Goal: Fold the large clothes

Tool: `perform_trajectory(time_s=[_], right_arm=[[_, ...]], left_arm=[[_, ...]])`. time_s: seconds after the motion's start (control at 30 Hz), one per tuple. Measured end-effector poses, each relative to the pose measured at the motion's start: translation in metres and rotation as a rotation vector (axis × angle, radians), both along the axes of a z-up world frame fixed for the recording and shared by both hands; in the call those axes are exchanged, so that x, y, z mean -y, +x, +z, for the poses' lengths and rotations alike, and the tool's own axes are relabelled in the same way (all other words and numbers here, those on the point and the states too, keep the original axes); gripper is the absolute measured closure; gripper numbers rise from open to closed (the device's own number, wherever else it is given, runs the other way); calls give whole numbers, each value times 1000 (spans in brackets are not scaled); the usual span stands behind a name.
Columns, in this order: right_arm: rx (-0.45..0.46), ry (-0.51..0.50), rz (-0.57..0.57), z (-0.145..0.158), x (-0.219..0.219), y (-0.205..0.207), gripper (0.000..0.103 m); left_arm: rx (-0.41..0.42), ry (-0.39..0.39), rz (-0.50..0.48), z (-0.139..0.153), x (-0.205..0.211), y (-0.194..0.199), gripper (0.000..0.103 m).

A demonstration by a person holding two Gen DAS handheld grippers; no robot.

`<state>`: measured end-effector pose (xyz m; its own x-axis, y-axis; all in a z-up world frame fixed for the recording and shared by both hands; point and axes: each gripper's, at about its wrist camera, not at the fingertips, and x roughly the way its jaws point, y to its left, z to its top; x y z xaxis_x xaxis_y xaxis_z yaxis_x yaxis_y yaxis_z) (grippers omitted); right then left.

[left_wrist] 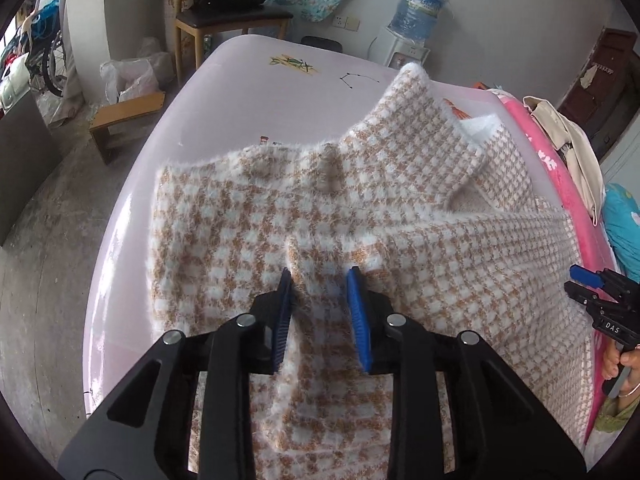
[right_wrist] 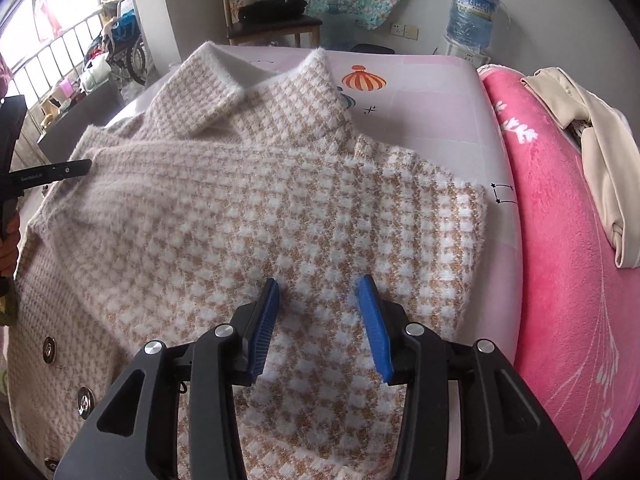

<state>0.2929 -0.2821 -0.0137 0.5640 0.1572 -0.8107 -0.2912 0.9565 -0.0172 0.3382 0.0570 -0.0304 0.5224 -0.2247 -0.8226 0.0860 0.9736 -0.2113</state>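
Note:
A fluffy tan-and-white houndstooth coat [left_wrist: 240, 220] lies spread on a pale pink bed sheet [left_wrist: 248, 92], its collar [left_wrist: 420, 128] turned up at the far side. My left gripper [left_wrist: 320, 276] hovers low over the coat with its blue pads apart. A raised ridge of fabric stands between them and leans on the left pad, not pinched. The right wrist view shows the same coat [right_wrist: 240, 220], with metal snaps [right_wrist: 49, 350] at the near left. My right gripper [right_wrist: 320, 282] stands open just above flat fabric, nothing gripped. It also shows at the right edge [left_wrist: 592, 280] of the left wrist view.
A pink blanket [right_wrist: 560, 240] borders the coat on the right, with a beige garment [right_wrist: 600, 160] on it. Beyond the bed stand a chair [left_wrist: 236, 12] and a water dispenser [left_wrist: 420, 8]. A low wooden stool [left_wrist: 124, 120] sits on the floor to the left.

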Motion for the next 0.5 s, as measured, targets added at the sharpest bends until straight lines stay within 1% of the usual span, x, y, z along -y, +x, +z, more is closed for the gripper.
perform_trajectory(time_s=[0.07, 0.13, 0.17, 0.2, 0.27, 0.3, 0.33, 0.37, 0.4, 0.5], right_arm=[[-1, 0, -1, 0, 3, 0, 60], [-1, 8, -5, -1, 5, -1, 59], [-1, 12, -6, -1, 6, -1, 59], [0, 15, -5, -1, 7, -1, 58], [4, 15, -4, -2, 6, -2, 58], [5, 16, -5, -2, 6, -2, 58], [4, 16, -5, -2, 6, -2, 58], [4, 16, -5, -2, 6, -2, 58], [5, 13, -4, -2, 6, -2, 58], [15, -9, -8, -2, 6, -3, 58]], left_arm=[[-1, 31, -13, 1, 3, 1, 77], [-18, 28, 3, 2, 1, 1, 75], [-27, 29, 15, 2, -1, 1, 69], [-31, 31, 18, 2, -2, 2, 66], [-29, 37, 14, 0, -2, 3, 66], [-23, 41, 16, 0, -1, 3, 67], [-11, 41, 13, 1, 0, 3, 74], [6, 41, 9, 5, 2, 3, 91], [38, 55, 11, 11, 5, 2, 95], [175, 98, -7, 37, 16, -7, 96]])
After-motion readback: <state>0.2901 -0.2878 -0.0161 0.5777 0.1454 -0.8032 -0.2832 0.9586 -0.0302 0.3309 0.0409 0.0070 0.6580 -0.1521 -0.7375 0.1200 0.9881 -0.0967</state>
